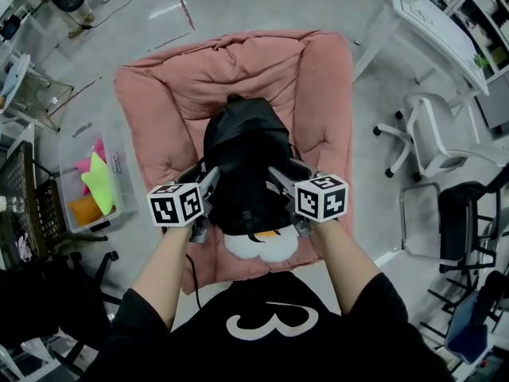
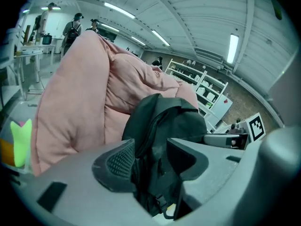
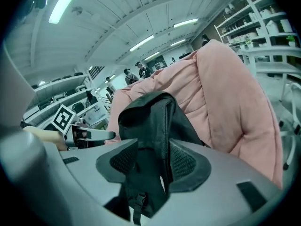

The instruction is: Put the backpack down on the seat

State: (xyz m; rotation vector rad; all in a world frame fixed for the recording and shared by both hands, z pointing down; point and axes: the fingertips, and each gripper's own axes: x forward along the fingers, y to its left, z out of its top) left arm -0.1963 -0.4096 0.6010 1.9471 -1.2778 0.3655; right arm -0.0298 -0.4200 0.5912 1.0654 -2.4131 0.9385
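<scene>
A black backpack [image 1: 242,157] lies on the pink cushioned seat [image 1: 159,94], its top toward the backrest; a white and orange patch shows at its near end. My left gripper [image 1: 205,183] is at the pack's left side and my right gripper [image 1: 280,180] at its right side. In the left gripper view the jaws [image 2: 150,157] stand open, with the backpack [image 2: 174,121] and its black straps loose in the gap, against the pink seat [image 2: 75,102]. The right gripper [image 3: 153,159] is also open around a fold of the backpack [image 3: 150,117], in front of the seat [image 3: 225,93].
A clear plastic bin [image 1: 87,181] with coloured items stands left of the seat. A white office chair [image 1: 433,134] and a black chair [image 1: 461,221] stand to the right, a white desk [image 1: 429,22] at back right. People [image 2: 73,29] stand far off.
</scene>
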